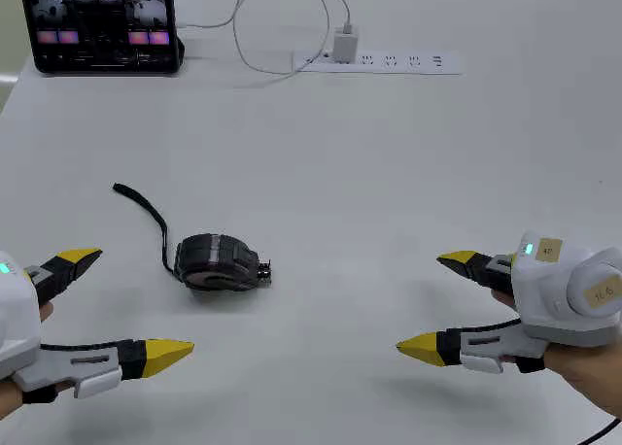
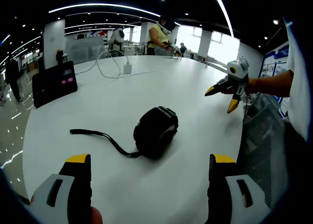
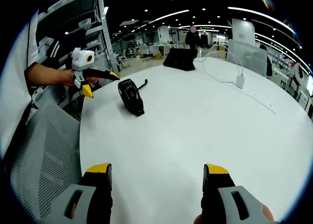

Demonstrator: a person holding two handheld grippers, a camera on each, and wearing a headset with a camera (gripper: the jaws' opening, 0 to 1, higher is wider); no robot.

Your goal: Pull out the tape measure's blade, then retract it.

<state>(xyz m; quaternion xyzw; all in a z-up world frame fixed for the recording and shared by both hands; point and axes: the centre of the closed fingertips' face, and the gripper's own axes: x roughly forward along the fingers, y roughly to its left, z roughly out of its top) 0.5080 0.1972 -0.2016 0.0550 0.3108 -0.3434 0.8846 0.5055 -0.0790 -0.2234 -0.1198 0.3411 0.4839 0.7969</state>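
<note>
A black tape measure point(image 1: 219, 262) lies on its side on the white table point(image 1: 389, 173), its blade drawn in and the hook end point(image 1: 264, 268) facing right. Its black wrist strap point(image 1: 146, 217) trails off to the upper left. My left gripper point(image 1: 141, 301) is open just left of and below the tape measure, touching nothing. In the left gripper view the case point(image 2: 156, 131) sits just beyond my open left gripper point(image 2: 150, 159). My right gripper point(image 1: 423, 303) is open well to the right, with nothing in it. The right gripper view has the tape measure point(image 3: 131, 97) far ahead.
A dark tablet point(image 1: 102, 22) stands at the table's far left. A white power strip point(image 1: 379, 61) with a plugged charger point(image 1: 346, 45) and cable lies at the far edge. A mesh chair point(image 3: 44, 150) stands beside the table's near edge.
</note>
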